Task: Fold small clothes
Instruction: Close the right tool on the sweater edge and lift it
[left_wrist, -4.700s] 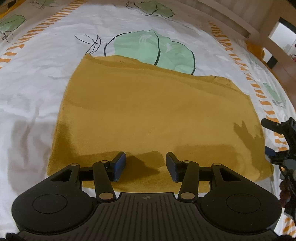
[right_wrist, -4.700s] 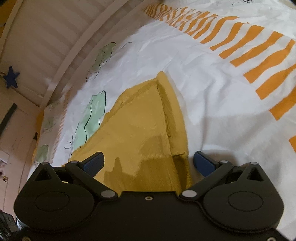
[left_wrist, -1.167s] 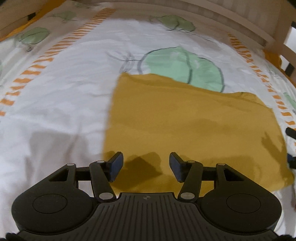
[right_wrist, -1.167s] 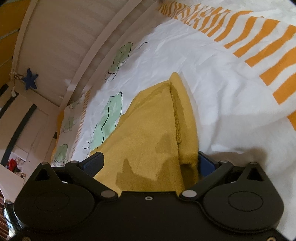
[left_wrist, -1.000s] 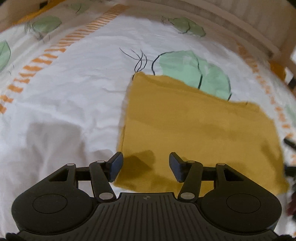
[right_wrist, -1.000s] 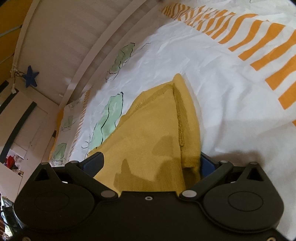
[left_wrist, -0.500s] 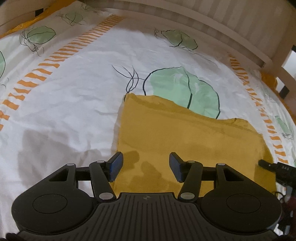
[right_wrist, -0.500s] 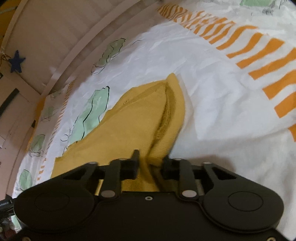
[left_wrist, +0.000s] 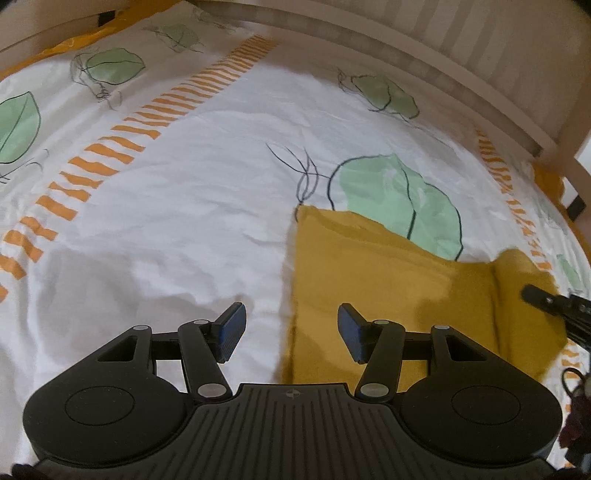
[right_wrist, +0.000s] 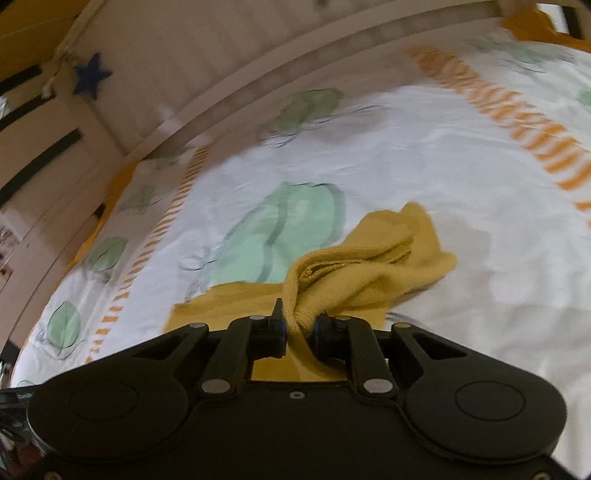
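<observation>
Mustard garment (right_wrist: 373, 269) edge bunched in right claw (right_wrist: 298, 328); left claw (left_wrist: 291, 332) agape.

You have one mustard-yellow garment (left_wrist: 388, 280) lying on the bed, a soft knit cloth spread mostly flat with its left edge running straight and its far edge crossing a green leaf print. Its right end is lifted off the bed and bunched into thick folds, with a ribbed hem showing along the crest of the raised part (right_wrist: 354, 273). The part below that lifted end lies flat.
</observation>
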